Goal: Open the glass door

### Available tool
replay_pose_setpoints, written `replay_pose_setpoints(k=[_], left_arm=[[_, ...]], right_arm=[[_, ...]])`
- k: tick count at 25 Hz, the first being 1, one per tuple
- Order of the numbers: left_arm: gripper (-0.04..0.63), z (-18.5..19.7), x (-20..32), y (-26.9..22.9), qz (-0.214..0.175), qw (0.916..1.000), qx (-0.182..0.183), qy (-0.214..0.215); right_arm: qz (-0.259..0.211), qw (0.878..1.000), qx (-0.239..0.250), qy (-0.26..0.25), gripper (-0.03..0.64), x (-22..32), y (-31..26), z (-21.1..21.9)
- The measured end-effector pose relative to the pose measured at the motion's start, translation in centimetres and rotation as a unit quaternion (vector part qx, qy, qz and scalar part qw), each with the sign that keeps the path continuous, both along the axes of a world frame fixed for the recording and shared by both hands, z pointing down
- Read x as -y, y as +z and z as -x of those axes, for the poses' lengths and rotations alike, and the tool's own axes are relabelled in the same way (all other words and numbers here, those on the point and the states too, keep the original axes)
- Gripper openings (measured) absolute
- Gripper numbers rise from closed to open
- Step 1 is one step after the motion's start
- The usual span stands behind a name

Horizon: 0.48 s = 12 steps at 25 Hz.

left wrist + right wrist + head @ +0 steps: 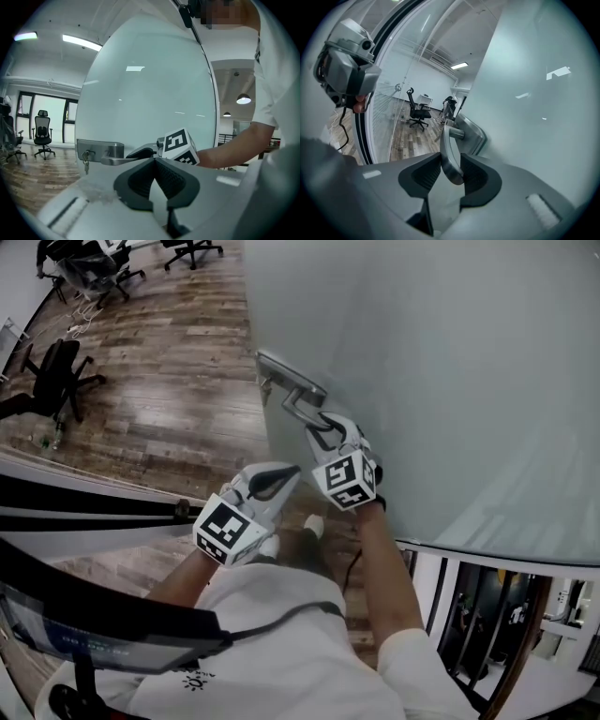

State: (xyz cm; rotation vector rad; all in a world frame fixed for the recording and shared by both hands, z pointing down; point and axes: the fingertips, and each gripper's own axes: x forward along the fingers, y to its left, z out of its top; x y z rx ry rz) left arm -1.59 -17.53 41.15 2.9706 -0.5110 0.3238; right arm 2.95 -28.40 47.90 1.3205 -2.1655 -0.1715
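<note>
Gripping the door handle (298, 411) with jaws clamped on its lever, the right gripper (321, 429) sits at 12 o'clock on the glass door (450, 381). The left gripper (281, 479), jaws together and empty, hangs at its 7 o'clock.

1. The frosted glass door (441, 381) closes off everything behind and to the right of the door handle (298, 407); nothing passes there
2. The right gripper (319, 427) fills the handle's free end, pads closed on the lever, so only the short stretch by the lock plate (286, 374) stays bare
3. A key (86, 158) hangs just under the handle's root, a small snag
4. The left gripper (286, 474), jaws together and empty, crowds the near side just below the handle
5. Left of the handle, past the door's edge, the wooden floor (169, 399) lies open
6. An office chair (58, 376) stands well apart from the handle
7. A black-framed glass partition (370, 117) bounds that opening further left
</note>
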Motion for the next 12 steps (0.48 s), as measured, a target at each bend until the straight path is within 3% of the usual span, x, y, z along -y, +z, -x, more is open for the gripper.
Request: replay_pose_setpoints(k=[8,12], left_arm=[[0.003,-1.0,4.8,1.6,0.007,0.9987,-0.007,-0.049],[0.003,-4.9,8.8,0.4,0.0,0.9967,-0.012,-0.081]], right_arm=[[-0.002,1.0,0.008,0.014,0.129,3.8,1.5,-0.9],[0.003,1.0,0.018,0.02,0.124,6.7,1.4,-4.2]])
